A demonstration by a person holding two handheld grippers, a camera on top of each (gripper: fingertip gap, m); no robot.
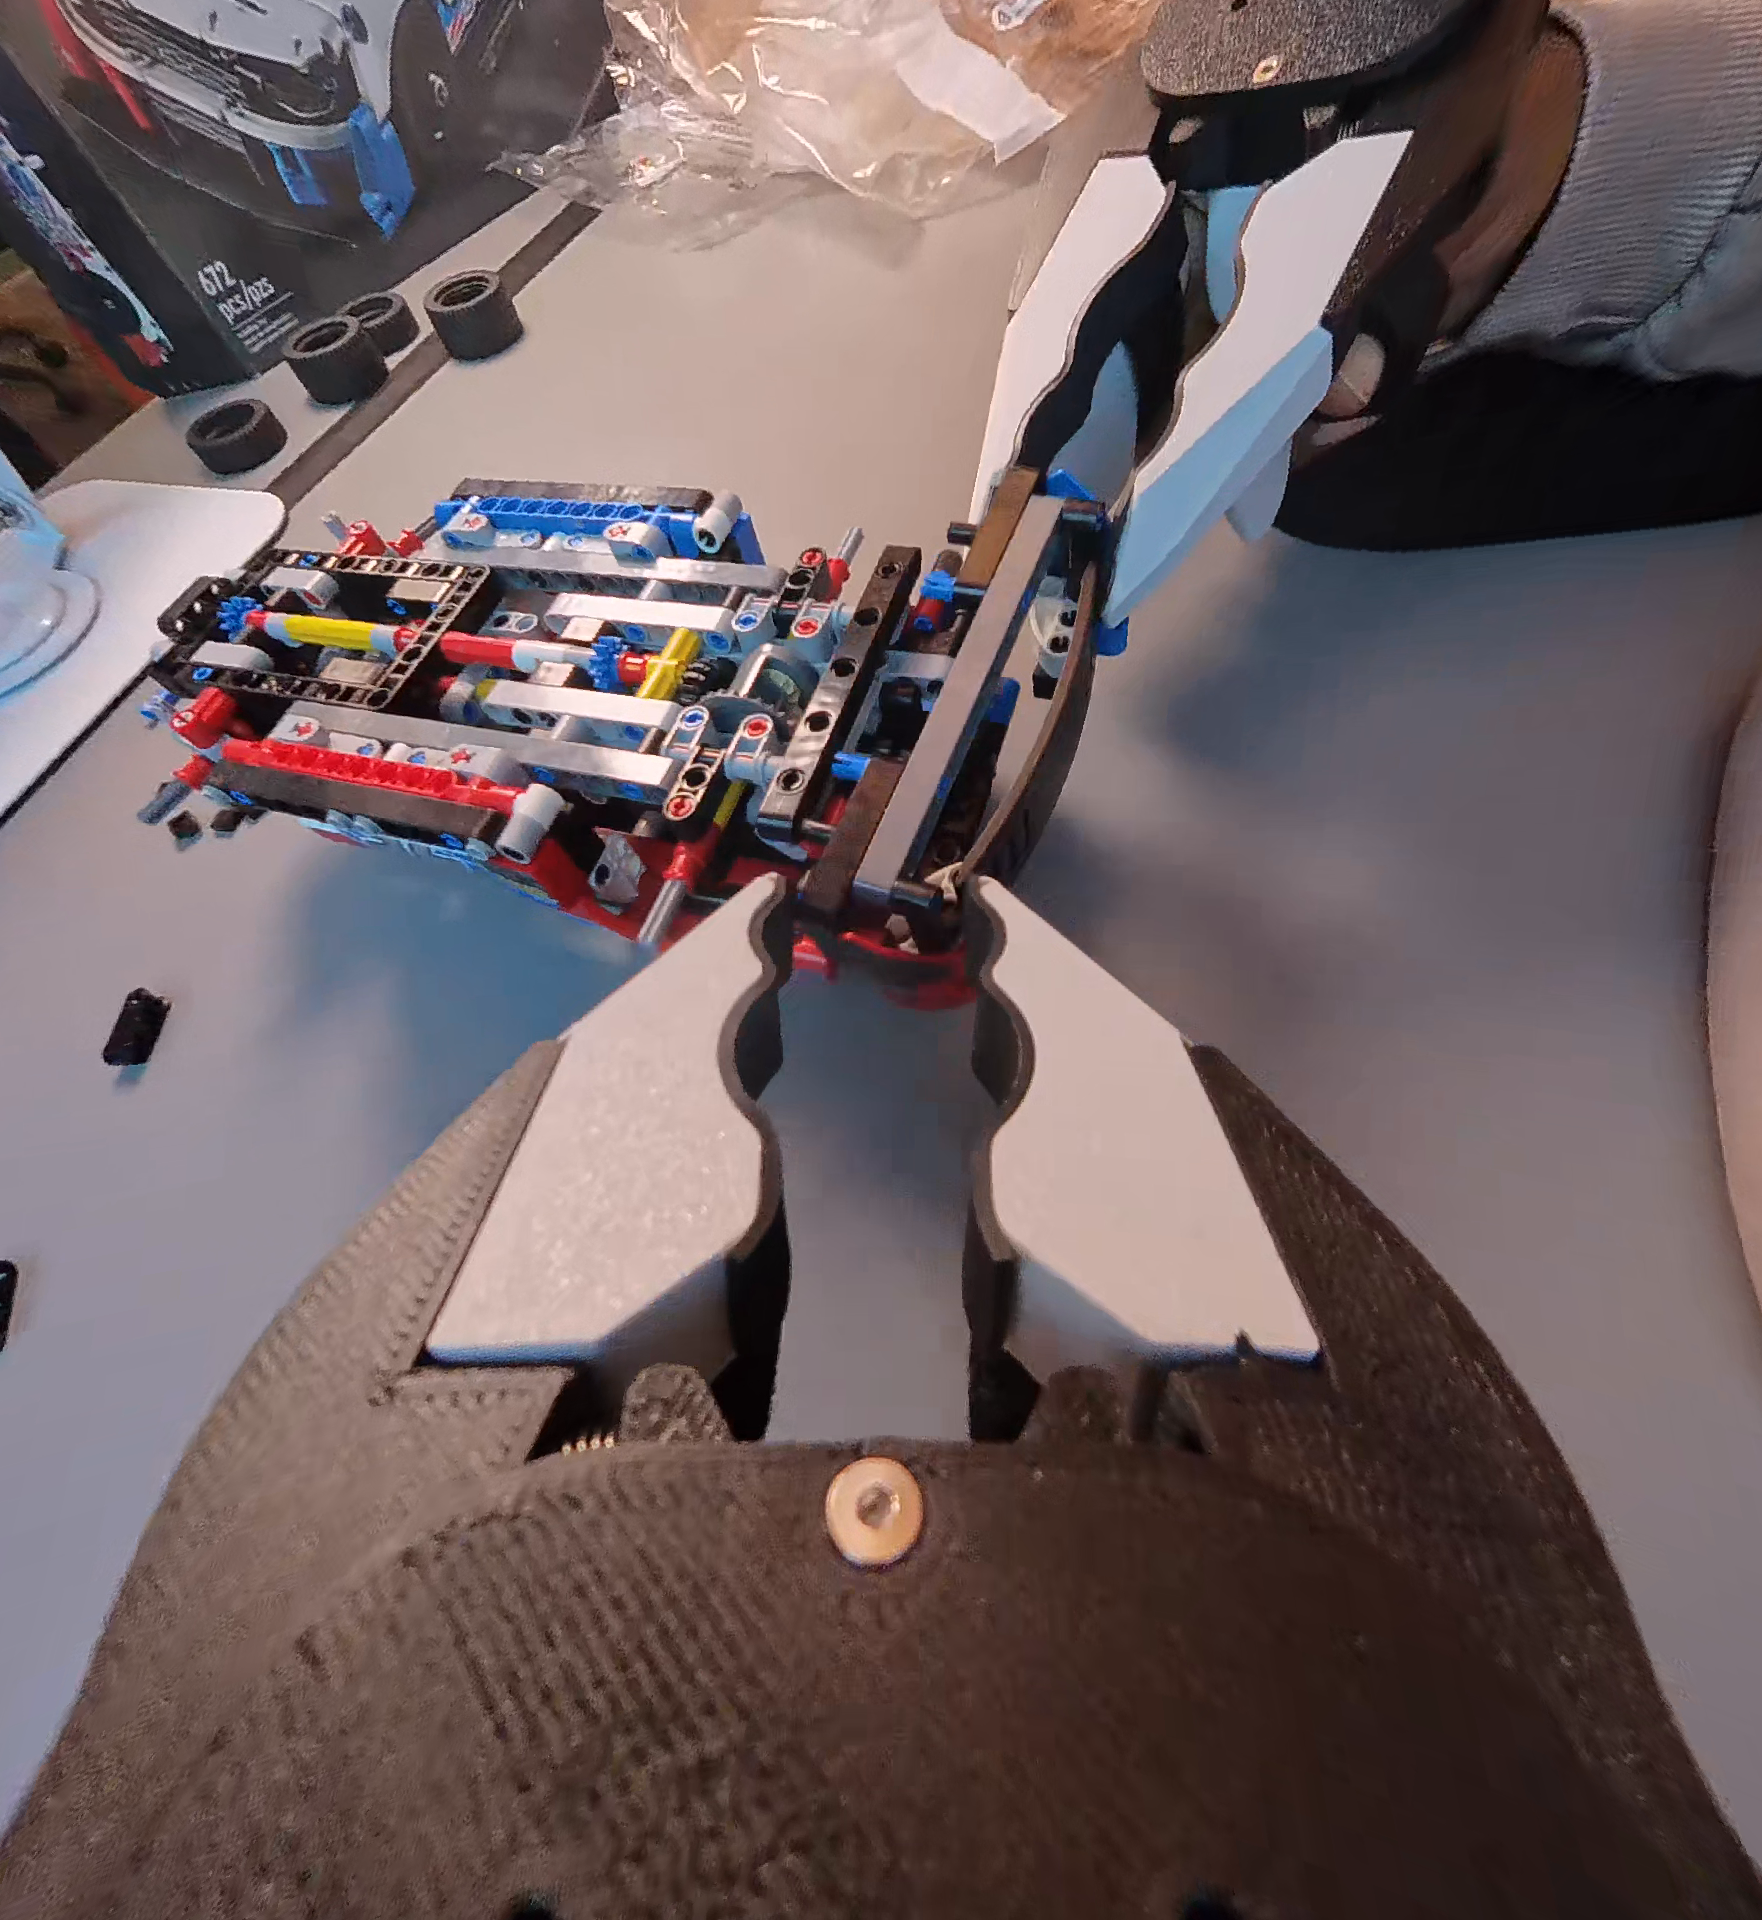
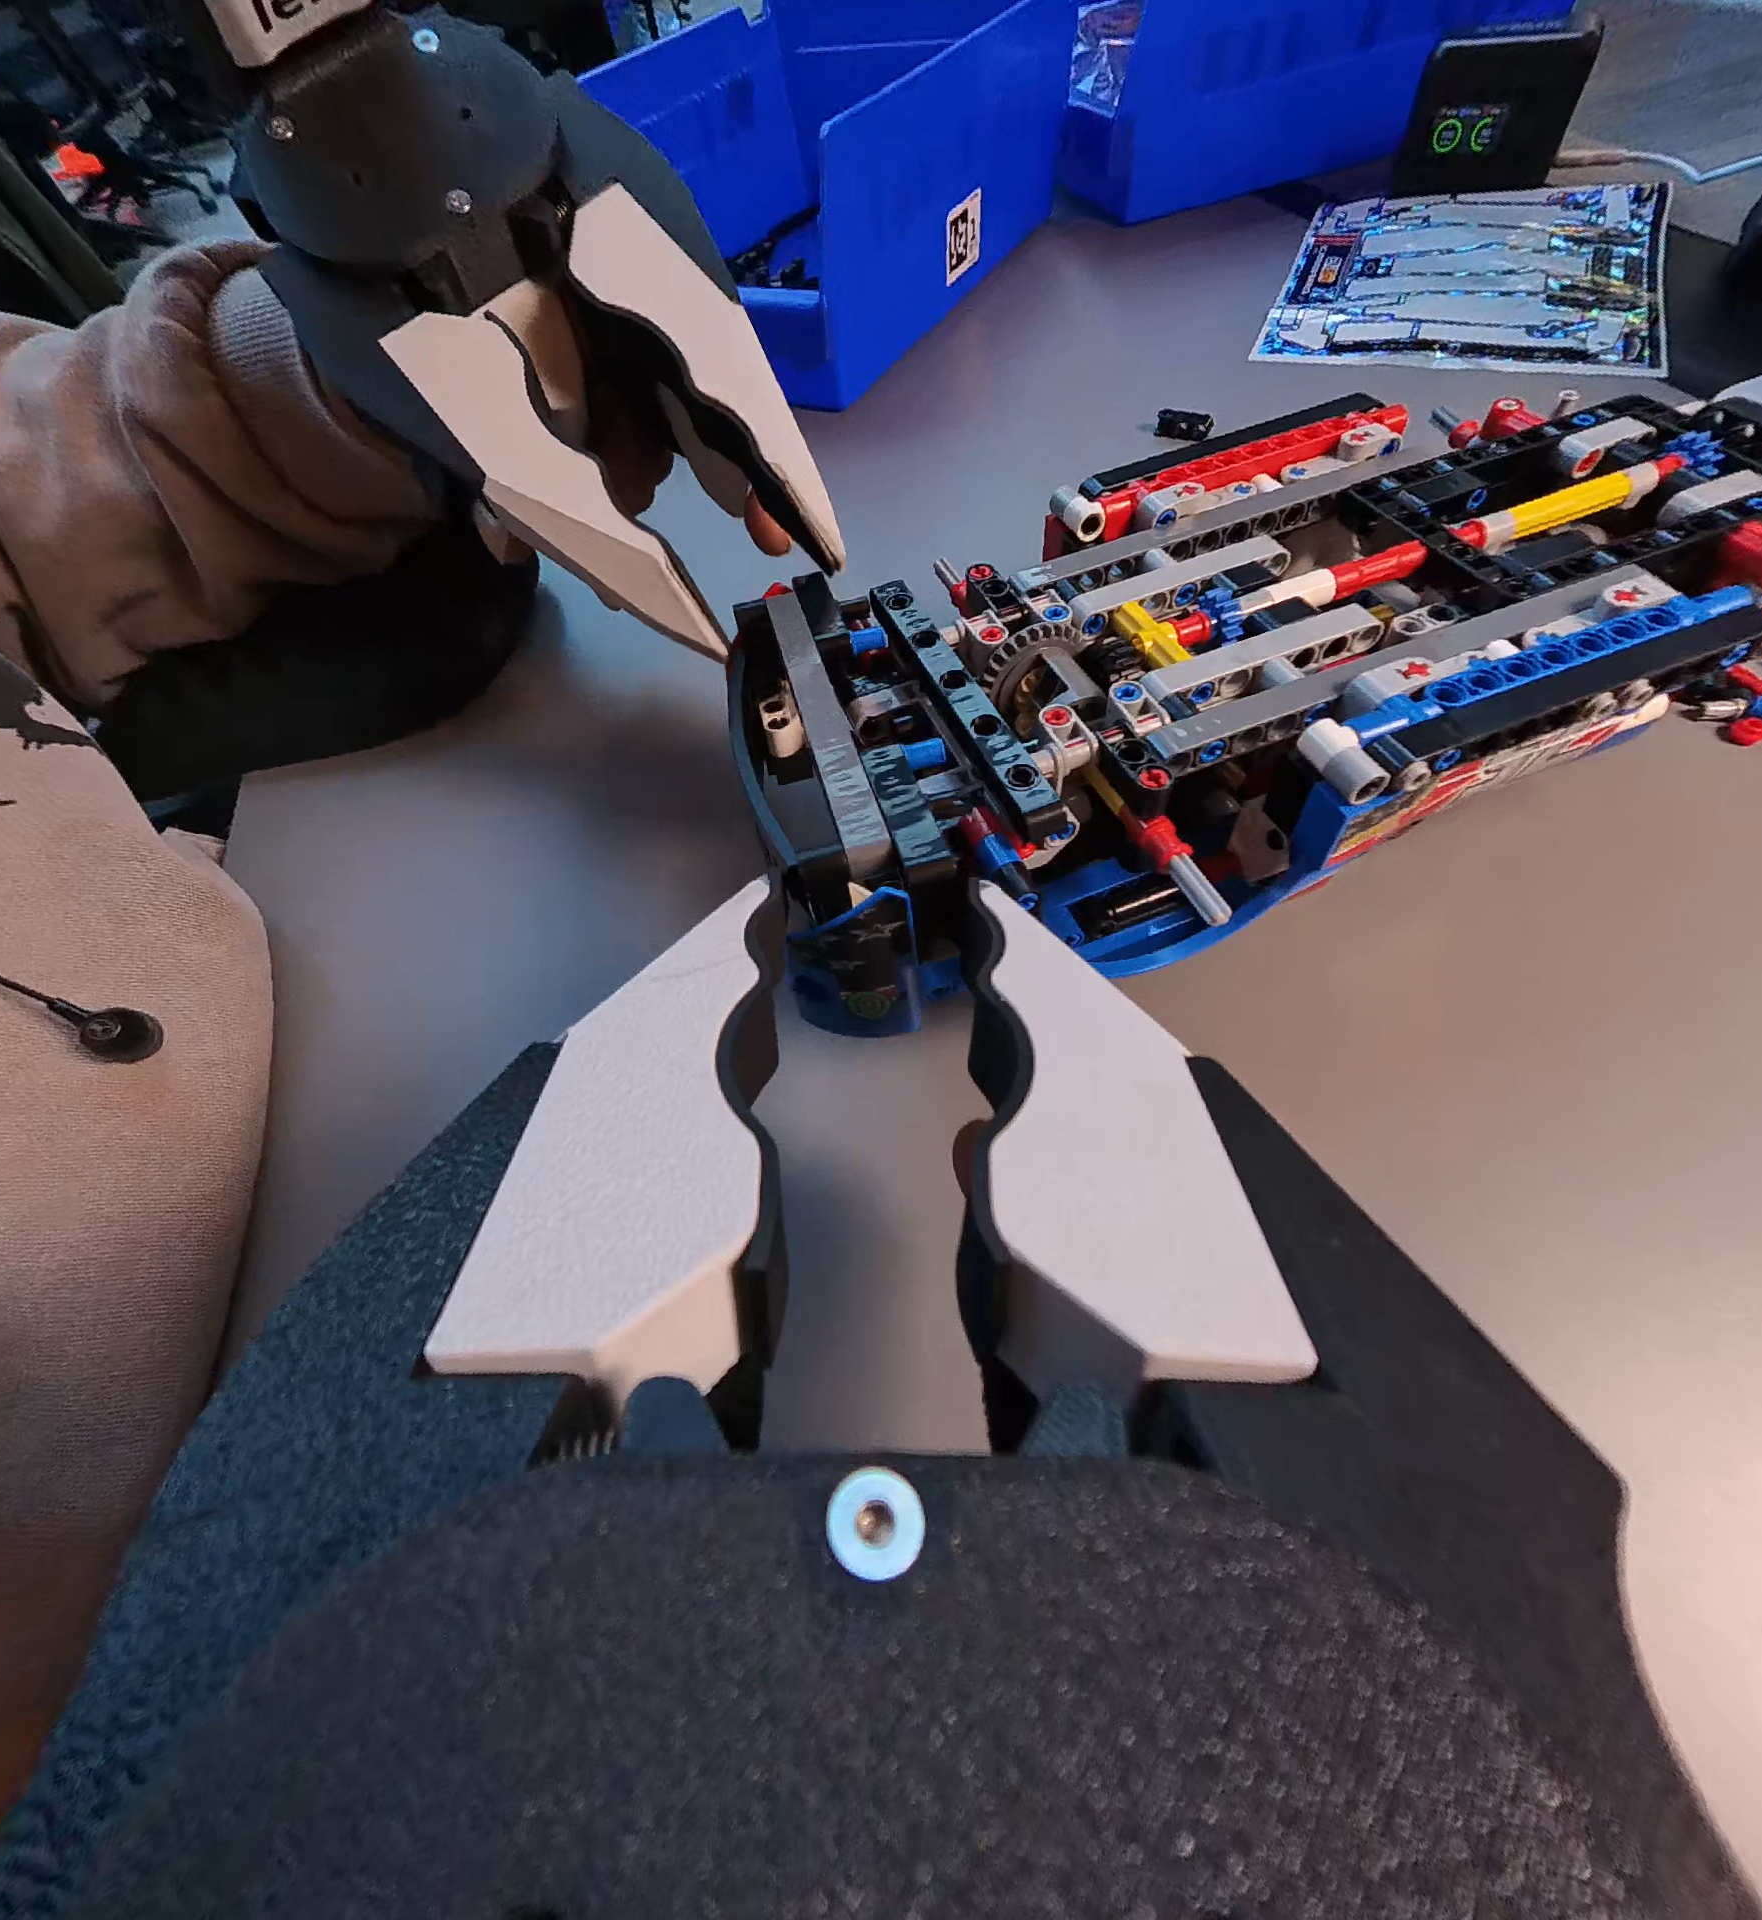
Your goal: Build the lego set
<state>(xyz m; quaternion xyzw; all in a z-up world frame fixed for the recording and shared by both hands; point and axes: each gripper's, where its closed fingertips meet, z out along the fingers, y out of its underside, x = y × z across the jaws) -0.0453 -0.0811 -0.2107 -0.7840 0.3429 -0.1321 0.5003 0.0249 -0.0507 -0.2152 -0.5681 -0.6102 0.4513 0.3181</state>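
Note:
A long lego car chassis [image 1: 565, 665] of black, grey, red, blue and yellow beams lies on the grey table; it also shows in the right wrist view [image 2: 1272, 644]. A black cross-bar assembly [image 1: 970, 686] sits at its near end. My left gripper [image 1: 877, 899] is closed around the red-side corner of that end, fingertips against the black bar. My right gripper [image 2: 875, 894] is closed around the blue-side corner [image 2: 856, 966] of the same end. Each gripper shows in the other's view, the right [image 1: 1074, 551] and the left [image 2: 778, 608].
Several black tyres [image 1: 337, 358] and the set's box [image 1: 233, 156] stand at the far left, with plastic bags [image 1: 835, 104] behind. Loose black pieces [image 1: 134, 1027] lie on the table. Blue bins [image 2: 908, 187] and a sticker sheet [image 2: 1469, 275] sit beyond the chassis. A person's sleeve [image 2: 129, 468] is close by. Spacing between my two grippers at the tips: around 9 centimeters.

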